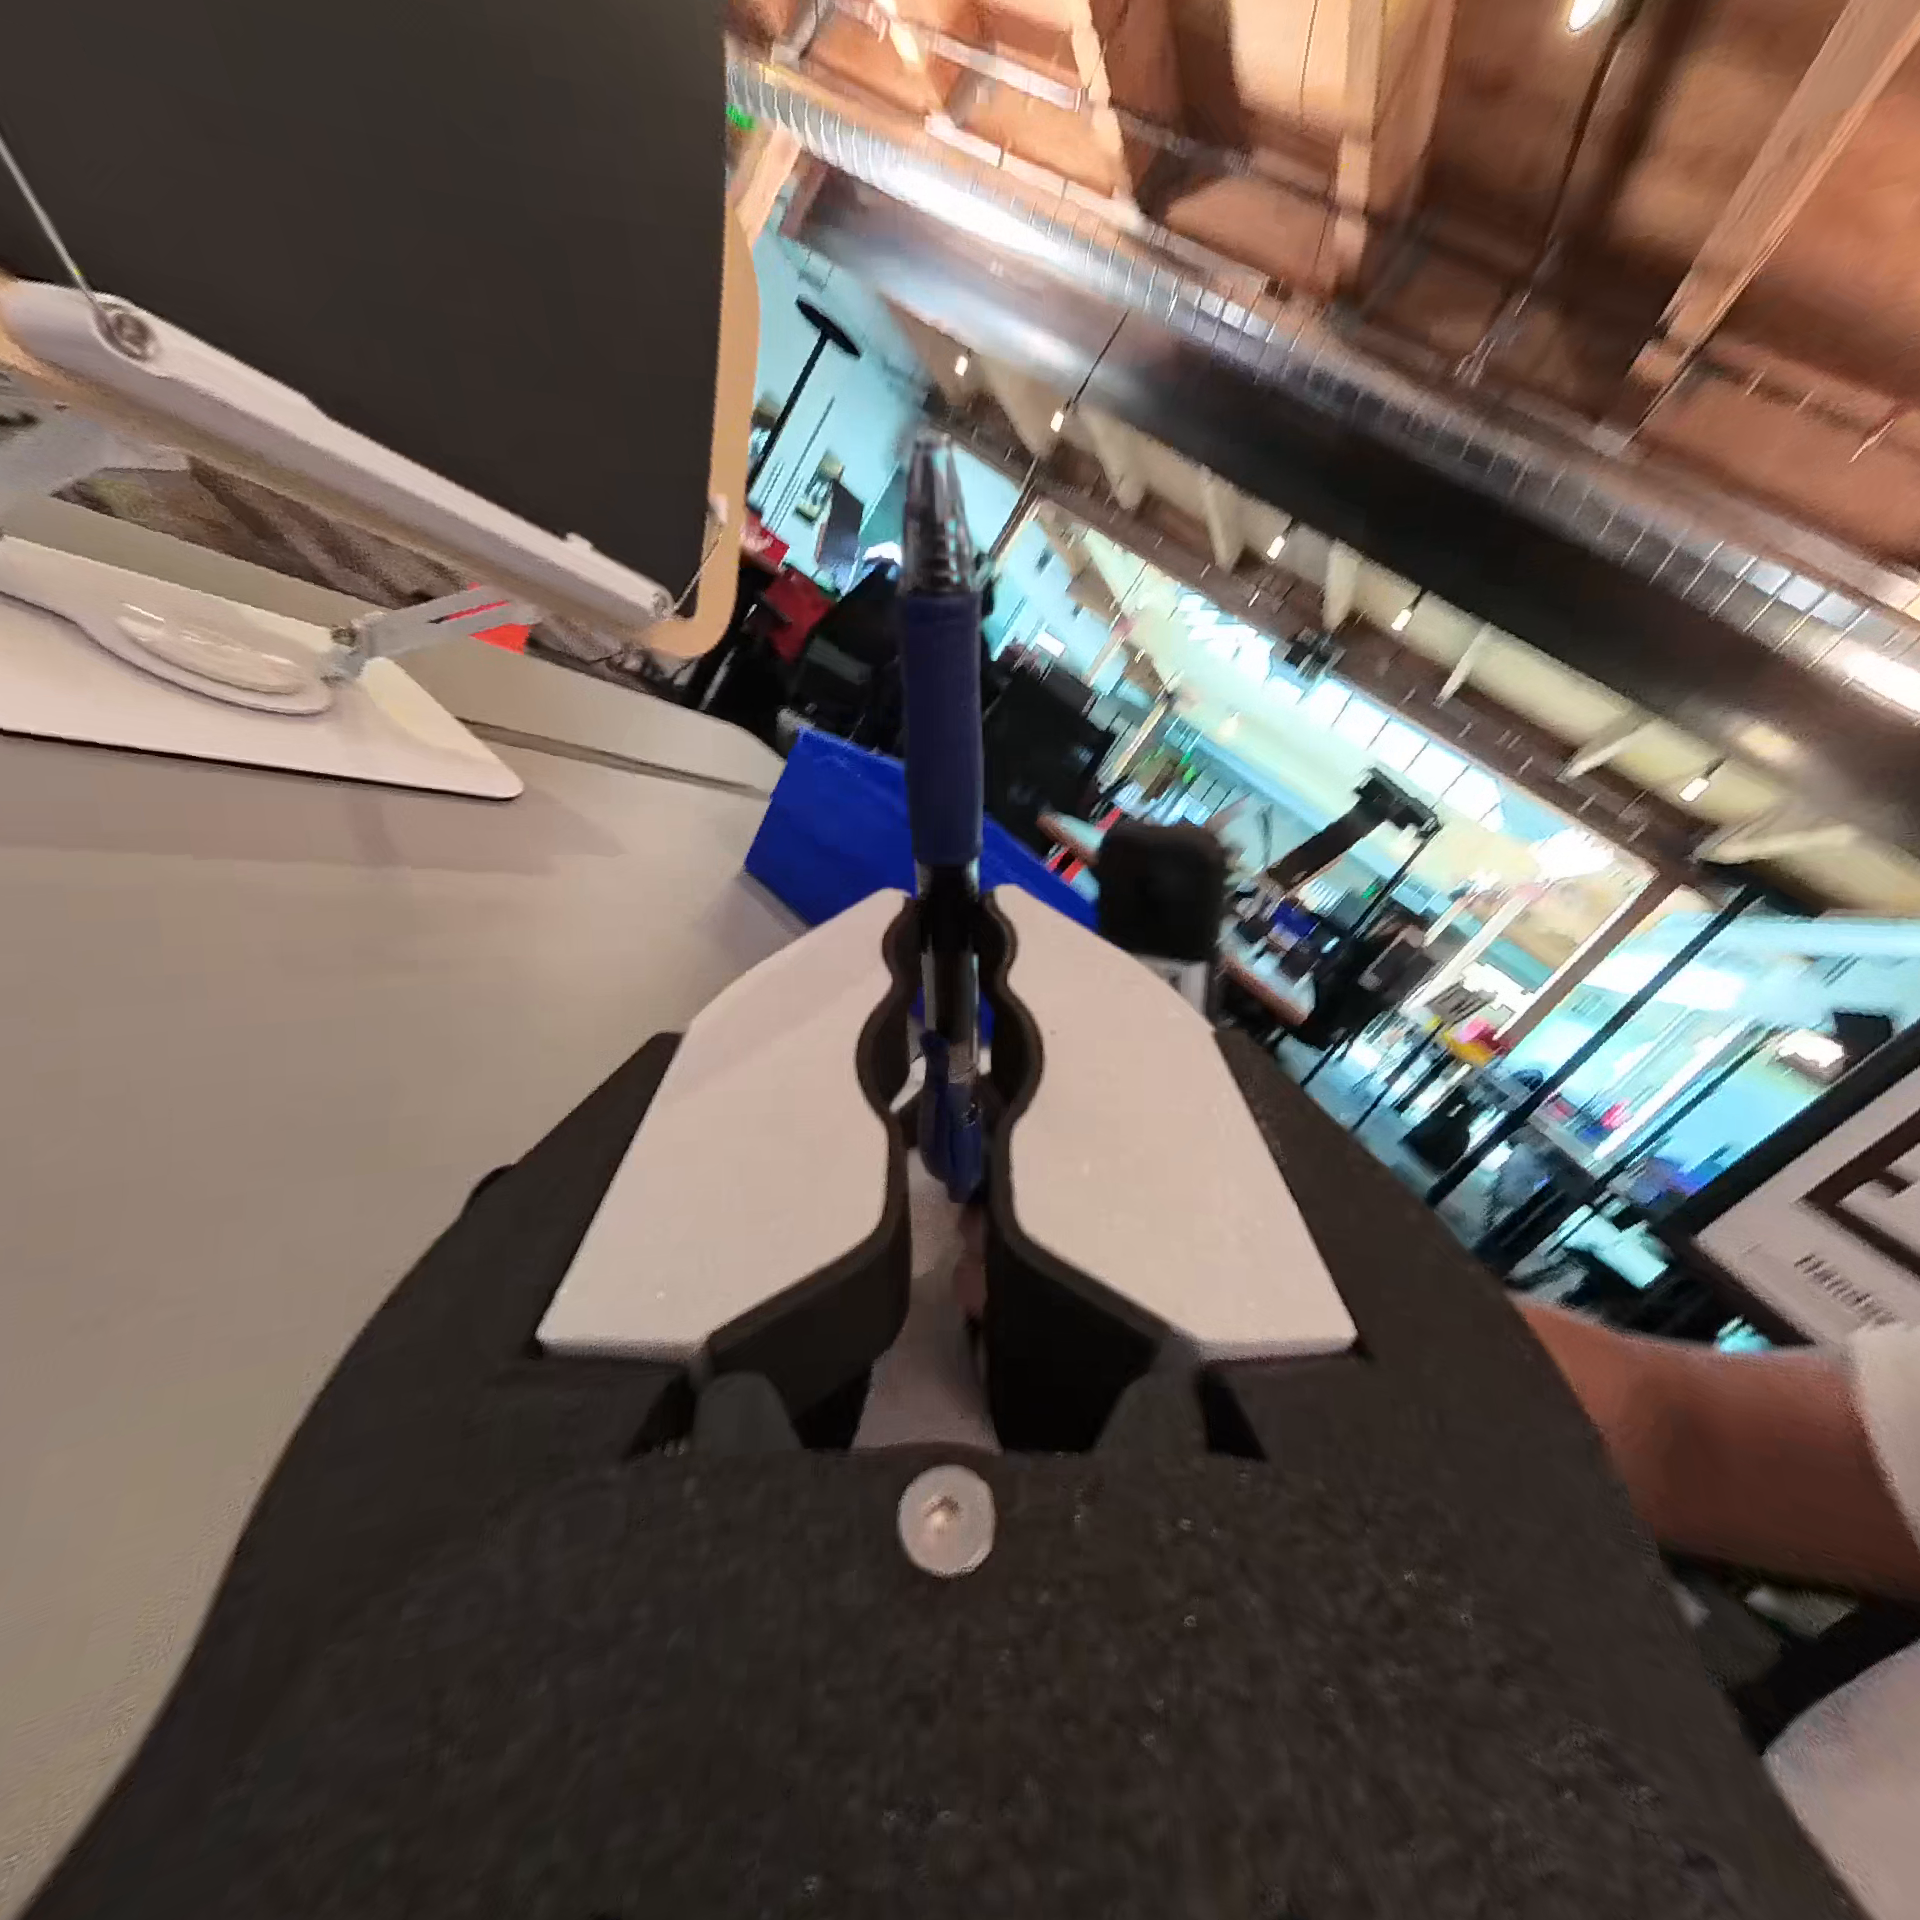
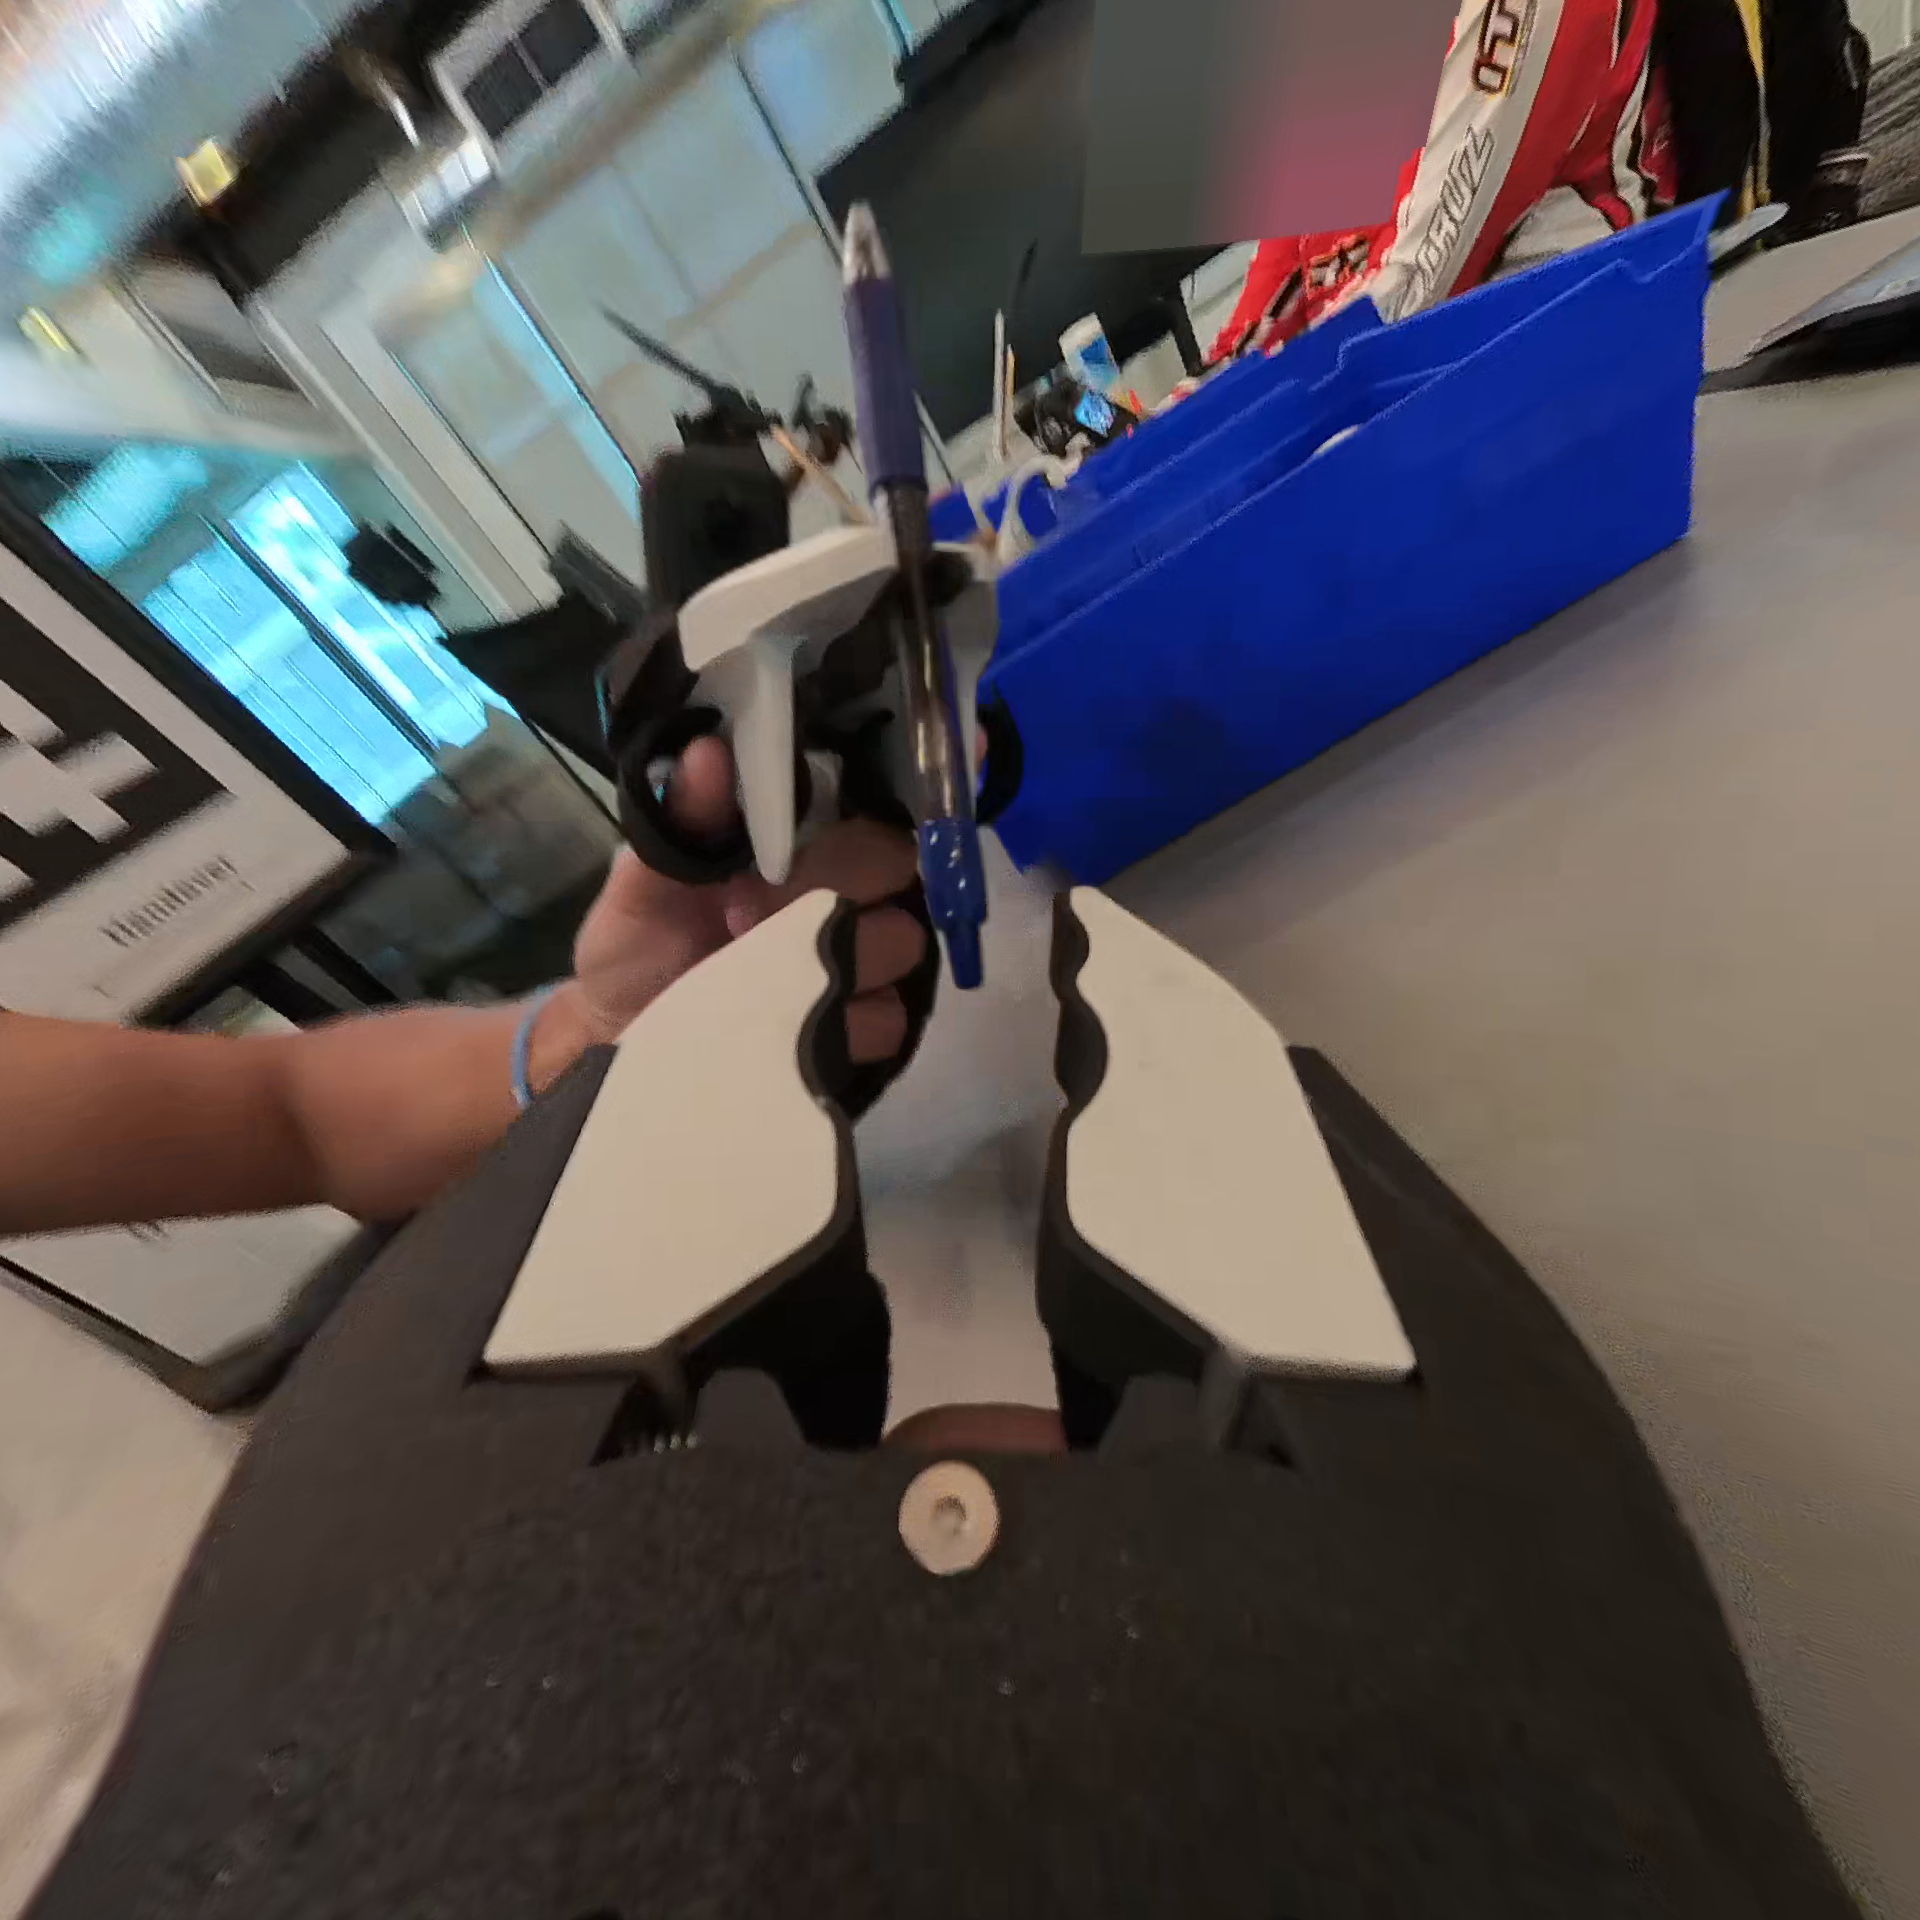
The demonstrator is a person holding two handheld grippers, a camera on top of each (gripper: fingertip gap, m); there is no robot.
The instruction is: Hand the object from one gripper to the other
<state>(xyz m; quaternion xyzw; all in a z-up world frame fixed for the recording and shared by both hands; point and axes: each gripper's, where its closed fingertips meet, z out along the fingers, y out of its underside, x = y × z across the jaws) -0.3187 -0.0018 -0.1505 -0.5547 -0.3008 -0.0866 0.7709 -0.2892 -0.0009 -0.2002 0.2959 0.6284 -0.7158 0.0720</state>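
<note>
1. Clearly, the left tool is clenched on a blue pen, gripping its dark barrel below the blue grip sleeve, with the clear tip pointing away and up and the blue clip end lying back between the white fingers.
2. From the right wrist view, the same pen stands nearly upright in the left tool, which a hand holds by its handle; the blue clip end hangs down, just ahead of the right tool.
3. That right tool is released, its white fingers spread apart with a gap between them, and the pen's lower end sits just beyond that gap, not touching either finger.
4. Below lies a grey worktop carrying a blue bin behind the pen.
5. On the worktop's far left, a white stand rests before a dark panel.
6. Beyond, the room is blurred, with glass walls and a wooden ceiling.
</note>
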